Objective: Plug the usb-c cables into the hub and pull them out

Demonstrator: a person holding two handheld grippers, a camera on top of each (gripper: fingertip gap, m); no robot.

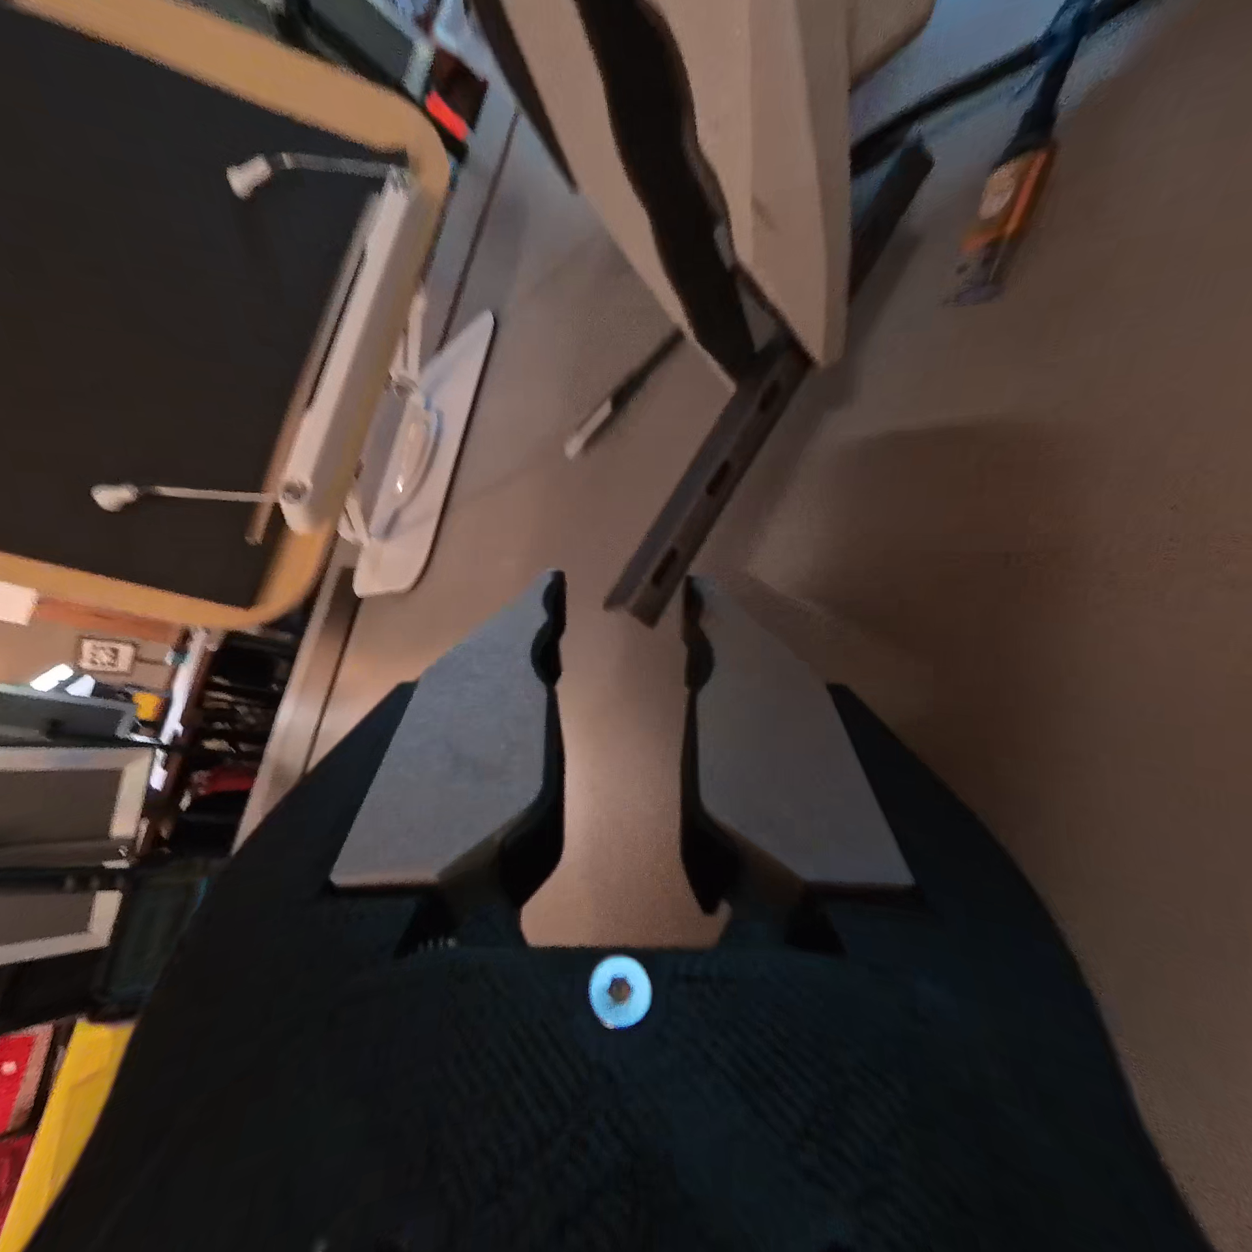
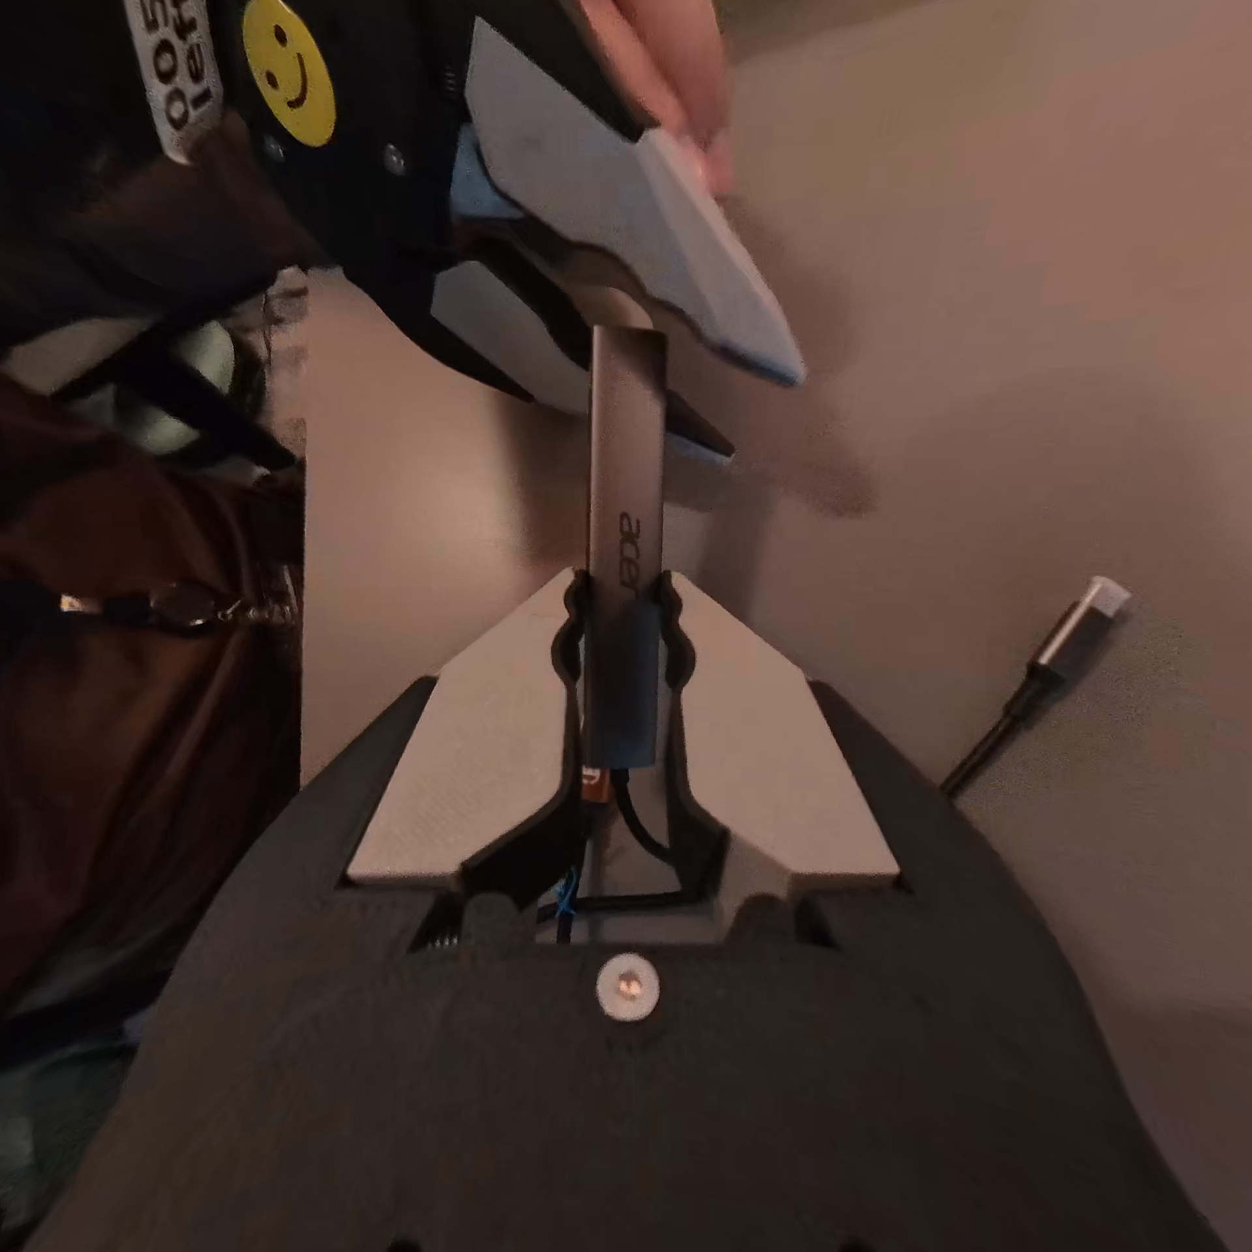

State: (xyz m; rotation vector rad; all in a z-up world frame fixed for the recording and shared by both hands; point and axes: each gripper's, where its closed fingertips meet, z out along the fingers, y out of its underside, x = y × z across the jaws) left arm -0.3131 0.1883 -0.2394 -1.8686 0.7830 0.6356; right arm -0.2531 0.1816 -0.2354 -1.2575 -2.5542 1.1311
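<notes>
My right gripper is shut on a grey USB hub, which points forward above the table. In the left wrist view the hub shows a side with three slots, nothing plugged in. My left gripper is open and empty, with the hub's free end just ahead of its fingertips. It also shows in the right wrist view, jaws apart at that end. A silver-tipped USB-C cable lies loose on the table beside the hub, also seen in the left wrist view. A cable with an orange plug lies on the other side.
The beige table carries everything. A chair with a black seat and wooden rim stands past the table edge, beside a white flat stand. A person's hand holds the left gripper. The hub's black lead runs back under my right gripper.
</notes>
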